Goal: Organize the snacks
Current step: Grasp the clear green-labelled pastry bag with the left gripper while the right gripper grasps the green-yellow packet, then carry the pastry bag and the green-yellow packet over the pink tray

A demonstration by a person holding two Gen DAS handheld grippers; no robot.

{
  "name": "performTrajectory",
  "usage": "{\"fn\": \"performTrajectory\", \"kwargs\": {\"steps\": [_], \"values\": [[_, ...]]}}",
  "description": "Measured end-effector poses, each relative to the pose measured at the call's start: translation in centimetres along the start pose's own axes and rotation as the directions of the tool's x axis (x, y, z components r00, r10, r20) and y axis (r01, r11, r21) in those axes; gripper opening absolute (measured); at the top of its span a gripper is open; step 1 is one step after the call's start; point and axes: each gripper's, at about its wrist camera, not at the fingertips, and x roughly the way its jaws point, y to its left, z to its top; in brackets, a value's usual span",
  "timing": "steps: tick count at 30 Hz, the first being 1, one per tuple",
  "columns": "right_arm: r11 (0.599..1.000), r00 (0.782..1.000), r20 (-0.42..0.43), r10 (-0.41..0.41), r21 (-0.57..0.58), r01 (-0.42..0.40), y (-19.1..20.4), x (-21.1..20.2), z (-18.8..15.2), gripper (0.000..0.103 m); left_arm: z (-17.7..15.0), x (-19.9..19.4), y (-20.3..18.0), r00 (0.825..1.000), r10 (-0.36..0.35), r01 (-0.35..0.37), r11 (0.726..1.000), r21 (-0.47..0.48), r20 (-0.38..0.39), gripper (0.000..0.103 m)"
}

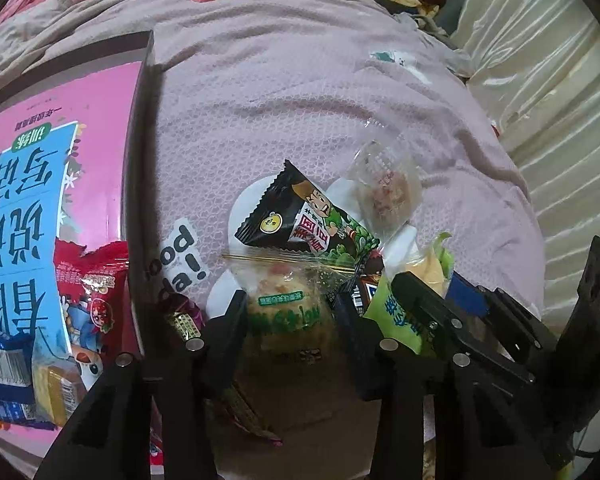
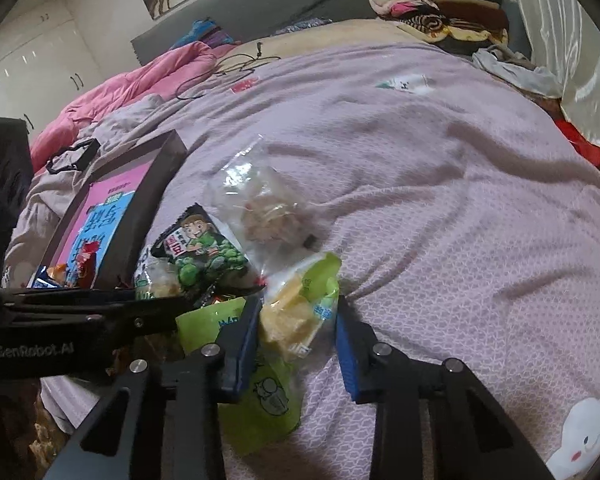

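Observation:
A pile of snacks lies on the lilac bedspread. My left gripper (image 1: 290, 312) is open around a clear-wrapped pastry with green print (image 1: 288, 304). A black packet with a cartoon boy (image 1: 304, 216) and a clear-wrapped round cake (image 1: 384, 192) lie beyond it. My right gripper (image 2: 298, 320) is open around a green packet with yellow pieces (image 2: 300, 308); a second green packet (image 2: 260, 396) lies under its left finger. The black packet (image 2: 200, 248) and clear cake (image 2: 264, 208) show ahead. A dark box with a pink book (image 1: 100, 128) holds several snacks at left, also seen in the right wrist view (image 2: 112, 208).
A red strawberry packet (image 1: 96, 296) and a blue packet (image 1: 4, 364) lie in the box. A purple candy (image 1: 184, 316) lies by the box wall. Folded clothes (image 2: 440, 4) and a pink quilt (image 2: 140, 72) sit at the far end. White curtain (image 1: 548, 92) at right.

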Motion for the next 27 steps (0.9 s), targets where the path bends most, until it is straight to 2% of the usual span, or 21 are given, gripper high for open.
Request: {"fn": "performTrajectory", "kwargs": {"steps": [6,12,18,21,27], "values": [[0.999,0.997,0.065,0.035,0.009,-0.035,-0.3,-1.8,0.2,0.035,-0.5,-1.4,0.8,0.998,-0.065,0.066,0.997,-0.026,0.024,0.041],[0.998,0.984,0.169,0.053,0.01,-0.055,-0.4,-4.2,0.5,0.035,-0.8,-3.8,-0.3,0.995,-0.061,0.059,0.998,0.034,0.074,0.041],[0.997,0.954,0.291,0.071,-0.001,-0.074,0.0,-6.8,0.8,0.035,-1.5,-6.6,-0.5,0.989,-0.034,0.022,0.997,0.079,0.141,0.041],[0.996,0.946,0.31,0.089,-0.01,-0.09,0.3,-7.4,0.8,0.035,-1.8,-7.7,0.0,0.987,-0.024,0.011,0.997,0.08,0.162,0.041],[0.995,0.95,0.293,0.103,-0.04,-0.095,1.7,-7.4,0.4,0.035,-2.4,-9.5,1.3,0.981,-0.003,-0.01,0.998,0.068,0.195,0.041]]}}
